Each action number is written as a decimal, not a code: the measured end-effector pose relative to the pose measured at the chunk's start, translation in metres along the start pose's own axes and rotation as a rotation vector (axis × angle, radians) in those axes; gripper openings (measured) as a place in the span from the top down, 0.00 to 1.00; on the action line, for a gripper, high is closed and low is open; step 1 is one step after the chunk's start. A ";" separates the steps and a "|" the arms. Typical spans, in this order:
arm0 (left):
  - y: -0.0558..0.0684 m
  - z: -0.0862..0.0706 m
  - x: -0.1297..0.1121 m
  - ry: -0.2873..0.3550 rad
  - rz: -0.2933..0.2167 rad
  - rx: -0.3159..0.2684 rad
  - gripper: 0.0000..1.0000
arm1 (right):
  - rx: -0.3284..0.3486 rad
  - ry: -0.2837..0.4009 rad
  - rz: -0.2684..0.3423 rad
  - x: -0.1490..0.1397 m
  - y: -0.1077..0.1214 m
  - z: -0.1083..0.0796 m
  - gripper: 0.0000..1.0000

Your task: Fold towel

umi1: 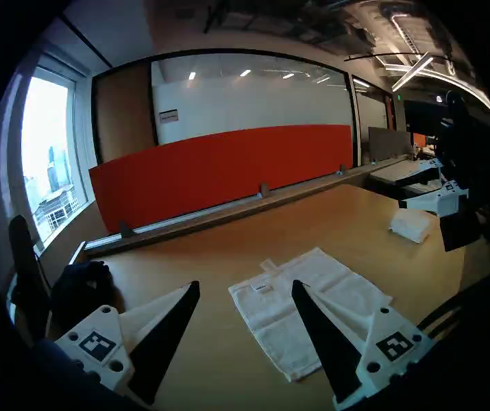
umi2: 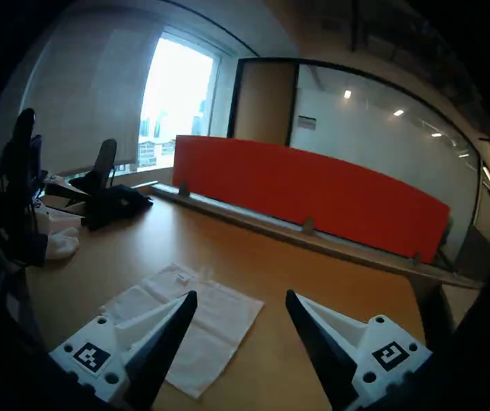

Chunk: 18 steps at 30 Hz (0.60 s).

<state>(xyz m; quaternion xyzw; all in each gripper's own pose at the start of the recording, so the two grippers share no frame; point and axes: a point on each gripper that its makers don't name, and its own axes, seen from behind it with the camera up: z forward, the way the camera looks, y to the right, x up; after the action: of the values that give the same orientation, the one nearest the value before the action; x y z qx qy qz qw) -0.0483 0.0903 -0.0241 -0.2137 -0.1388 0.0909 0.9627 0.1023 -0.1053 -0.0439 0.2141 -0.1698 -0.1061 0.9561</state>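
Left gripper point(umi1: 245, 284) and right gripper point(umi2: 240, 294) both spread wide, holding nothing, above the flat white towel point(umi1: 316, 270). My worry: grabbing uneven corners, so the fold skews.

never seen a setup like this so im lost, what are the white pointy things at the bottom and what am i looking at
No robot here: a person holds a two-finger gripper in each hand, with a wide-angle camera riding on each. The left gripper view looks along the left gripper, the right gripper view along the right gripper; the white pointed shapes are their fingers. Both are open and hold nothing. On the wooden table a white towel lies spread flat, not yet folded. A smaller white cloth sits farther off.
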 end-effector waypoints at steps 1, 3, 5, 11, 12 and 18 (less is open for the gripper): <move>0.002 0.002 -0.004 -0.008 0.003 -0.005 0.00 | 0.004 -0.008 -0.002 -0.005 -0.001 0.001 0.00; 0.006 0.005 -0.013 -0.024 0.008 -0.016 0.00 | 0.013 -0.025 -0.005 -0.014 -0.004 0.004 0.00; 0.011 0.008 -0.023 -0.039 0.007 -0.025 0.00 | 0.022 -0.038 -0.006 -0.024 -0.007 0.007 0.00; 0.023 0.015 -0.052 -0.088 0.005 -0.044 0.00 | 0.046 -0.094 -0.006 -0.056 -0.014 0.014 0.00; 0.025 0.016 -0.056 -0.096 0.008 -0.047 0.00 | 0.049 -0.104 -0.007 -0.061 -0.016 0.016 0.00; 0.036 0.020 -0.082 -0.140 0.029 -0.071 0.00 | 0.070 -0.149 -0.004 -0.089 -0.023 0.023 0.00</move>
<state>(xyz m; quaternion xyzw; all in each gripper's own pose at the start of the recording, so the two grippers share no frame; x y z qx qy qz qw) -0.1360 0.1111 -0.0417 -0.2430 -0.2058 0.1143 0.9410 0.0087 -0.1099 -0.0595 0.2391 -0.2436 -0.1179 0.9325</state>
